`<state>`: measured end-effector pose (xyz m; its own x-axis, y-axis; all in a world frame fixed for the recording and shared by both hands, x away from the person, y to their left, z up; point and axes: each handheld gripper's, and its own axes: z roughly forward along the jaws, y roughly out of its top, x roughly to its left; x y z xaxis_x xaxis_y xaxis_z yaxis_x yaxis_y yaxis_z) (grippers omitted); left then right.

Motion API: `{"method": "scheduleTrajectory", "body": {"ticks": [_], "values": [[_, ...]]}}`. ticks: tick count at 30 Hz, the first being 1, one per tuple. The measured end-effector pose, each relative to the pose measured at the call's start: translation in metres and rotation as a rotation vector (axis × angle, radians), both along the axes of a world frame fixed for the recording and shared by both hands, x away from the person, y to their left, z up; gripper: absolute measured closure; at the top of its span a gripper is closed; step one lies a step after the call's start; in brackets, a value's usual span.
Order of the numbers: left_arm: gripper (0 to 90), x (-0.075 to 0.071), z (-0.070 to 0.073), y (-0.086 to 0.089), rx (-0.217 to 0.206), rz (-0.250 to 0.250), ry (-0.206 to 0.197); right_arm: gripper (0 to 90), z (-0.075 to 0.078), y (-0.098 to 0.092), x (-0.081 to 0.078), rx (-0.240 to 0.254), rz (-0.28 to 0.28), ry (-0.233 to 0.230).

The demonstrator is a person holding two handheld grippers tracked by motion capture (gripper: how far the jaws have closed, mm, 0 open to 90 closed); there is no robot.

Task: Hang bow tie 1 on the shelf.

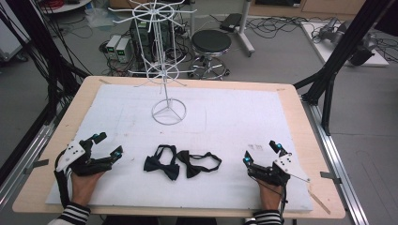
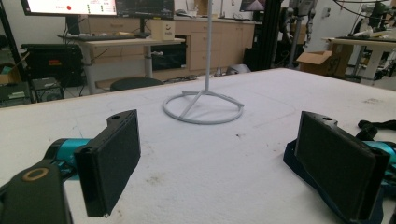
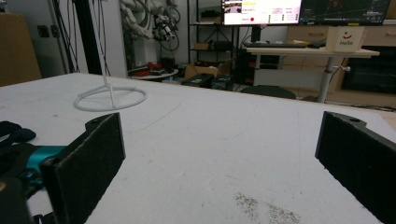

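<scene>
Though near, bow ties (image 1: pixel 182 162) between both grippers' spread jaws.

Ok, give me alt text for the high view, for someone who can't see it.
Two black fabric bow ties lie side by side near the front of a white mat on a wooden table, between the open left gripper and open right gripper, each resting in a hand. Behind the ties stands a white wire display rack on a ring base.

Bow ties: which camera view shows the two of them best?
The high view: both bow ties lie whole on the white mat between the grippers. The left gripper view catches just a strap at its right edge; the right gripper view, a dark bit at its left.
</scene>
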<state>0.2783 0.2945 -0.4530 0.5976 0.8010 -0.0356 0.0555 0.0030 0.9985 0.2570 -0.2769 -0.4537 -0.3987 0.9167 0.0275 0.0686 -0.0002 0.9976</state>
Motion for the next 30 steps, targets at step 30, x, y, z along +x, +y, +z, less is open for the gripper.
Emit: {"method": "scheduleTrajectory", "body": {"ticks": [30], "values": [[13.8,0.004,0.010,0.000,0.028,-0.046,0.043,0.7,0.000,0.000,0.001,-0.005,-0.001,0.008]]}}
